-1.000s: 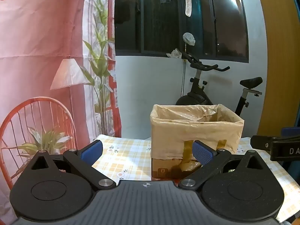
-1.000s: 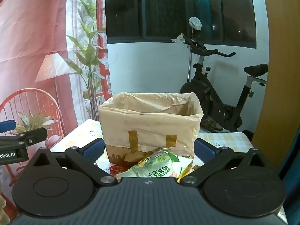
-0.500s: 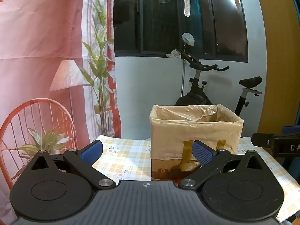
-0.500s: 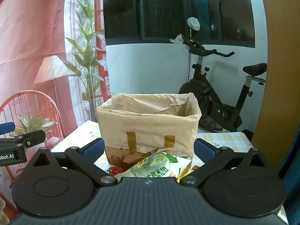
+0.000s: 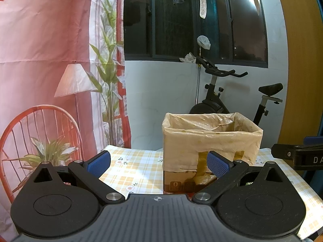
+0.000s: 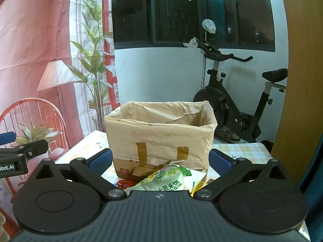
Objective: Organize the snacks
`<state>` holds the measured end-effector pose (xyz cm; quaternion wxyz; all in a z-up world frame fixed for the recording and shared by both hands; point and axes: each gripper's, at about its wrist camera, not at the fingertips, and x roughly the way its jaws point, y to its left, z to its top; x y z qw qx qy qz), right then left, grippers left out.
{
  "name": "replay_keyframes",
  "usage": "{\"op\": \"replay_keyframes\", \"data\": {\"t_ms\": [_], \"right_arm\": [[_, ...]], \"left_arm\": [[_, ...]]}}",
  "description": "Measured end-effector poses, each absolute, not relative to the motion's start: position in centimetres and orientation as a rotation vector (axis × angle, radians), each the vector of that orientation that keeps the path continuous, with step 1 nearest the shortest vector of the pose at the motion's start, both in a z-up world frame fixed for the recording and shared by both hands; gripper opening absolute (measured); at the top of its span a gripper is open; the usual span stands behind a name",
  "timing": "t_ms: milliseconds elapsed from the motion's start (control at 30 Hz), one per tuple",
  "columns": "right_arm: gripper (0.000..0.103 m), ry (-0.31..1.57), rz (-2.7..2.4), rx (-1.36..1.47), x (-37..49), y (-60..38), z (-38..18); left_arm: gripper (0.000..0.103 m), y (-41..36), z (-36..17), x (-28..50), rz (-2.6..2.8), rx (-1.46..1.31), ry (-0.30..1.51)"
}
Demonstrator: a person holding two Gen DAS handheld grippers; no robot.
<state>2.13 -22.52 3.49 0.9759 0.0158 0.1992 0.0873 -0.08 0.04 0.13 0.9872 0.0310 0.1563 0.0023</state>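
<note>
A cardboard box (image 5: pixel 210 141) lined with a tan plastic bag stands on the checked tablecloth (image 5: pixel 133 171); in the right wrist view the box (image 6: pixel 159 137) sits straight ahead. In front of it lie snack packets: a green and white rice-cracker bag (image 6: pixel 169 179), a red packet (image 6: pixel 124 183) and a yellow one (image 6: pixel 198 185). My left gripper (image 5: pixel 158 164) is open and holds nothing, left of the box. My right gripper (image 6: pixel 160 161) is open above the packets, nothing between its fingers. Each gripper shows at the edge of the other's view.
An exercise bike (image 6: pixel 232 104) stands behind the table by a white wall and dark window. A pink printed backdrop (image 5: pixel 50 60) with a chair, lamp and plants hangs at the left. A wooden panel (image 6: pixel 302 80) rises at the right.
Both views have drifted slightly; the box sits a touch lower in each. Both grippers stay open and nothing was picked up.
</note>
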Motion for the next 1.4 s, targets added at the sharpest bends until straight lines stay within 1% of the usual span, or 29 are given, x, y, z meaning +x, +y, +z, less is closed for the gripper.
{"op": "replay_keyframes", "data": {"t_ms": [1400], "right_arm": [[0.103, 0.409, 0.179, 0.037, 2.11, -22.26, 2.93]], "left_arm": [[0.102, -0.09, -0.08, -0.14, 0.002, 0.059, 0.317]]}}
